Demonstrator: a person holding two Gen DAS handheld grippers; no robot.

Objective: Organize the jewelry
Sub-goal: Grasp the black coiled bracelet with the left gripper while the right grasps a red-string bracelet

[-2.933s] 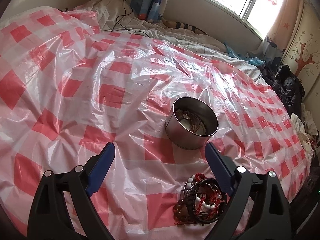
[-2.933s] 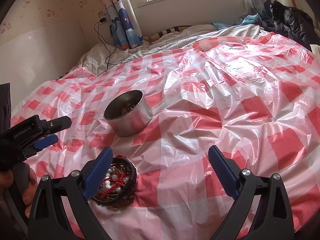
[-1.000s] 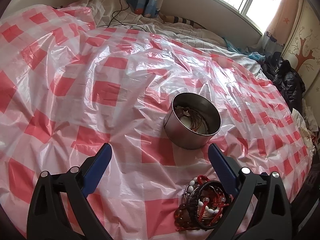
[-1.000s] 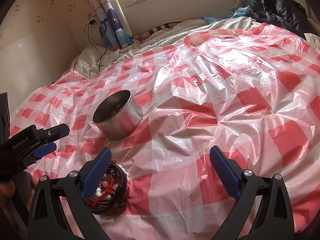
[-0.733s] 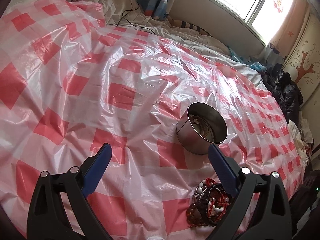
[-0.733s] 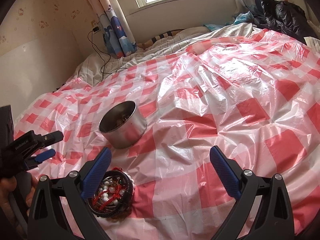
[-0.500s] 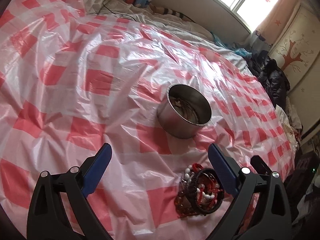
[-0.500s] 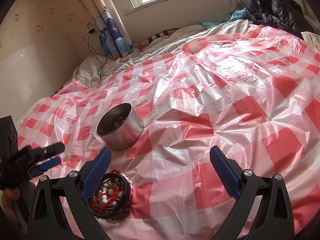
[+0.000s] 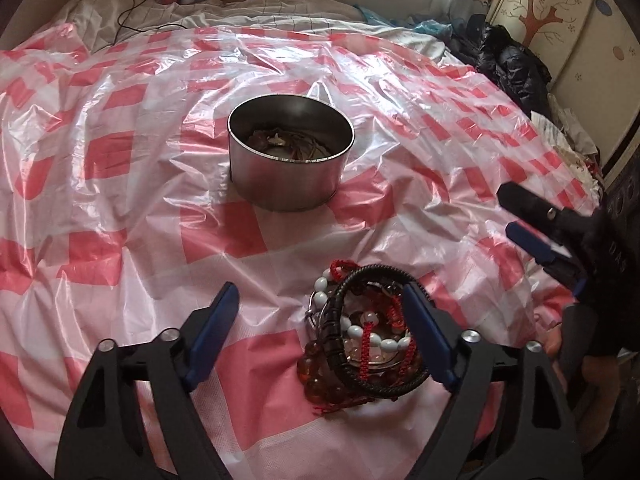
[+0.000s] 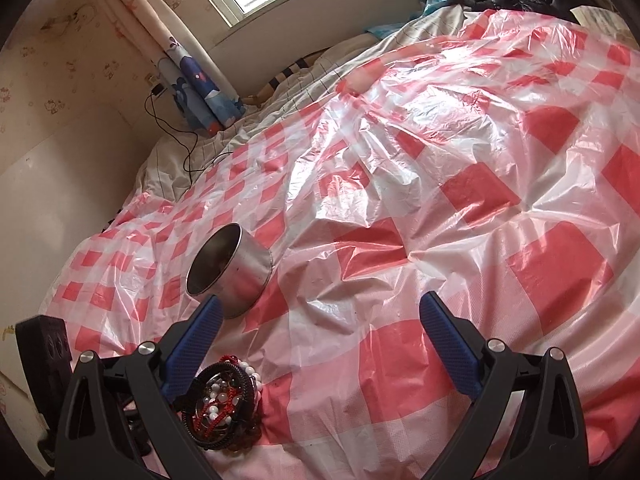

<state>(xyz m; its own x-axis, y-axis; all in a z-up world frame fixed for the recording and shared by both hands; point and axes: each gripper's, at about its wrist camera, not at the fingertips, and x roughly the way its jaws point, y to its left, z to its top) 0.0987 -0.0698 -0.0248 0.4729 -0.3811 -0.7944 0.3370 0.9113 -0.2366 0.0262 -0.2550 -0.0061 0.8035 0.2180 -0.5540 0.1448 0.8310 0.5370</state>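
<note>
A pile of bracelets (image 9: pixel 360 344), with white beads, red cord, a black braided band and amber beads, lies on the checked sheet. My left gripper (image 9: pixel 320 294) hangs low over it with its jaws closing. The pile sits by the right finger (image 9: pixel 424 336) and the left finger (image 9: pixel 212 328) is well clear of it. Behind stands a round metal tin (image 9: pixel 288 168) with jewellery inside. My right gripper (image 10: pixel 320 302) is open over bare sheet. In its view the bracelets (image 10: pixel 224 408) lie under its left finger and the tin (image 10: pixel 228 276) is just beyond.
A red and white checked plastic sheet (image 9: pixel 120 152) covers the bed. The right gripper (image 9: pixel 516 216) and a hand show at the right of the left wrist view. A black jacket (image 9: pixel 508 68) lies at the far right. A curtain (image 10: pixel 200 96) and cable hang by the window wall.
My left gripper has come down and closer to the bracelet pile, rolled, and its jaws have narrowed. The right gripper has rolled, so the tin now looks tilted in its view.
</note>
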